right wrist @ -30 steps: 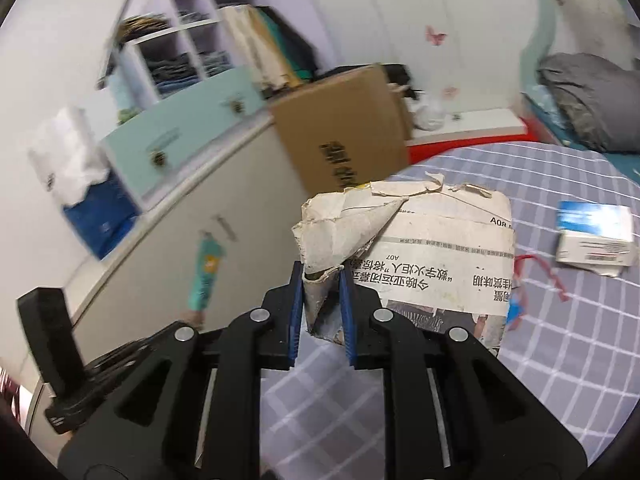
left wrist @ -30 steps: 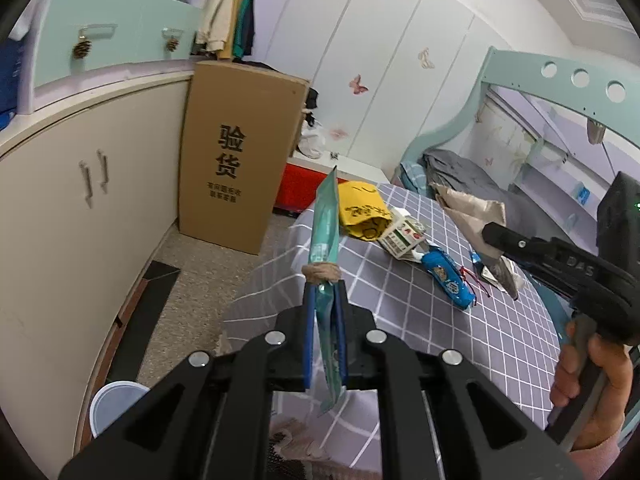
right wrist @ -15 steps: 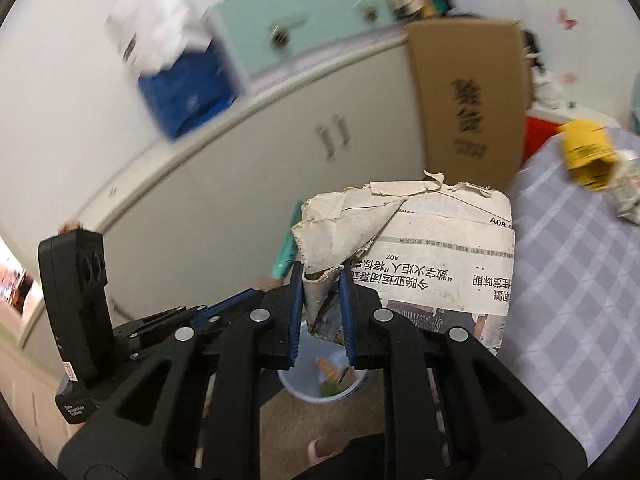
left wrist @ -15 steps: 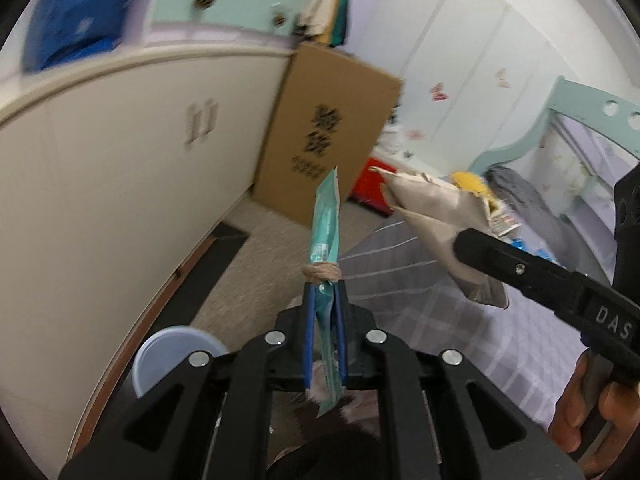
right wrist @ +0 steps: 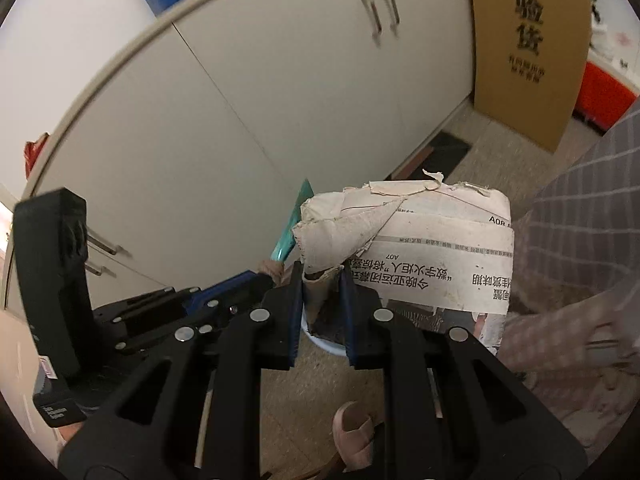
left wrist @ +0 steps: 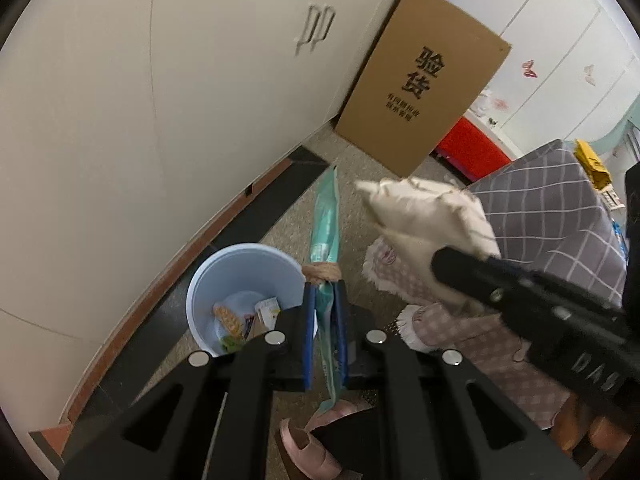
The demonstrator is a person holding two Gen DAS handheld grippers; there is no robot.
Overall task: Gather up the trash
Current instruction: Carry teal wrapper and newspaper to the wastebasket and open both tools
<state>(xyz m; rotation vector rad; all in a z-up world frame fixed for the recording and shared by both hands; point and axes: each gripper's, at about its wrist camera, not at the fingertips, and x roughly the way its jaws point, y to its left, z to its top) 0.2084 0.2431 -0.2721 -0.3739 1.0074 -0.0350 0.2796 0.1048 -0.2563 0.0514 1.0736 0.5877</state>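
Floor by cabinet: pale blue bin (left wrist: 244, 292) stands there, some trash inside.
Left gripper (left wrist: 324, 320): clamped on teal wrapper (left wrist: 326, 224), beside bin rim.
Right gripper (right wrist: 322, 300): pinching folded newspaper (right wrist: 420, 256), bin mostly hidden under it.
Risk: newspaper is wide; released off-centre, it may catch the rim and fall on floor.

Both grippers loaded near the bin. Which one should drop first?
Left, probably. The left gripper, shut on the teal packet, sits right beside the blue bin. The right gripper holds the folded newspaper, which hides nearly all of the bin in its own view.
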